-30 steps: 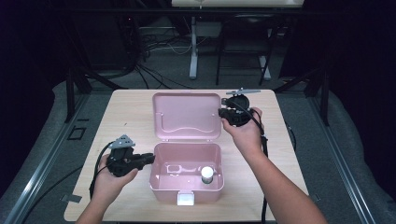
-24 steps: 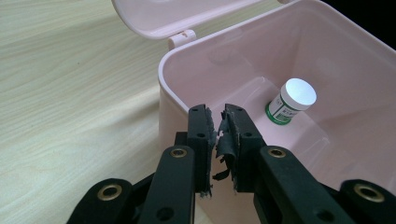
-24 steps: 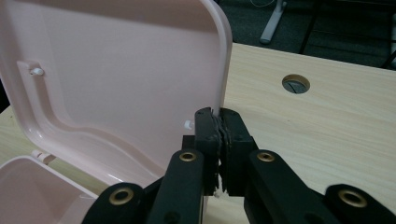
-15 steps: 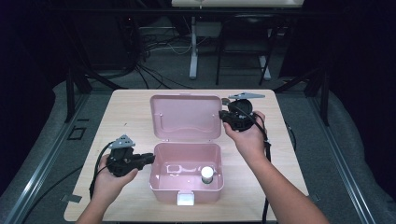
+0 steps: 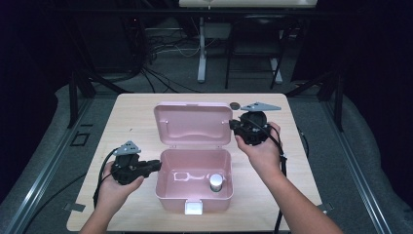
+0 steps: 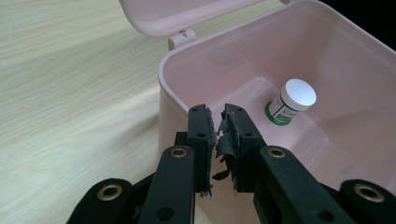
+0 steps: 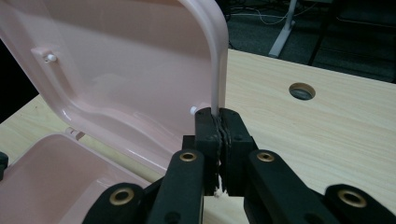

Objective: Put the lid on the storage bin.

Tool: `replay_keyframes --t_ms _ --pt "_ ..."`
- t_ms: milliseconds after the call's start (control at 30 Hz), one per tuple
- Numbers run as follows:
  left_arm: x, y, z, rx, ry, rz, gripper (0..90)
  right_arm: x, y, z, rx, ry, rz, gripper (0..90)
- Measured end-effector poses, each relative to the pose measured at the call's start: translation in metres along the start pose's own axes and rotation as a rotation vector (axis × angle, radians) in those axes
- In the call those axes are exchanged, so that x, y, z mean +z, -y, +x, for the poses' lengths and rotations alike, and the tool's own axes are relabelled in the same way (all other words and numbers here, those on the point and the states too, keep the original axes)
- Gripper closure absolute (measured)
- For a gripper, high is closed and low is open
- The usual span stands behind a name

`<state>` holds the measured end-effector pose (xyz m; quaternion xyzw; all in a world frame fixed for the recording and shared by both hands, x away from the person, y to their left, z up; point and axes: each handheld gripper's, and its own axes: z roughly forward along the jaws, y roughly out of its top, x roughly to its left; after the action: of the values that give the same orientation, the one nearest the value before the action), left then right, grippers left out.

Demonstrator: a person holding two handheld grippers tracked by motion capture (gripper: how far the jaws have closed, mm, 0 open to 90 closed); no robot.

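pinching pink lid edge w/ right gripper jaws; left gripper jaws pressed together by box wall.

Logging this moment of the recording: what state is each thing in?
pink box: open, upright on the table.
lid: raised, edge pinched by the right hand-held gripper.
left hand-held gripper: shut on the box's left wall.
small white-capped bottle: upright inside the box, capped.

1 pink box, 1 bottle
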<state>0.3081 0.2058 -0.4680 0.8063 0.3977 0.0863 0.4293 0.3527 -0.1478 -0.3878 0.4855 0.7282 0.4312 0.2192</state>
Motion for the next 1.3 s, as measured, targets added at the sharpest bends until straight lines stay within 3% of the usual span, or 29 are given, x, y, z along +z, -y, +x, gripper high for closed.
replay_keyframes --t_ms 400,600,933,1133,1300 --pt "0.0 0.0 0.002 -0.01 0.01 0.001 81.2 -0.006 0.008 0.004 -0.021 0.002 -0.039 87.3" --pt "-0.001 -0.001 0.002 0.005 0.003 -0.028 83.4 -0.005 0.009 0.004 -0.026 0.015 -0.046 87.4" --pt "-0.012 -0.008 0.004 0.01 -0.037 -0.127 78.5 -0.004 0.012 0.003 -0.02 0.015 -0.072 87.3" --pt "-0.021 -0.02 0.006 0.023 -0.07 -0.234 78.3 -0.005 0.012 0.004 -0.026 0.015 -0.072 87.3" --pt "-0.025 -0.027 0.009 0.022 -0.084 -0.273 77.0 -0.005 0.013 0.004 -0.026 0.01 -0.072 87.2"
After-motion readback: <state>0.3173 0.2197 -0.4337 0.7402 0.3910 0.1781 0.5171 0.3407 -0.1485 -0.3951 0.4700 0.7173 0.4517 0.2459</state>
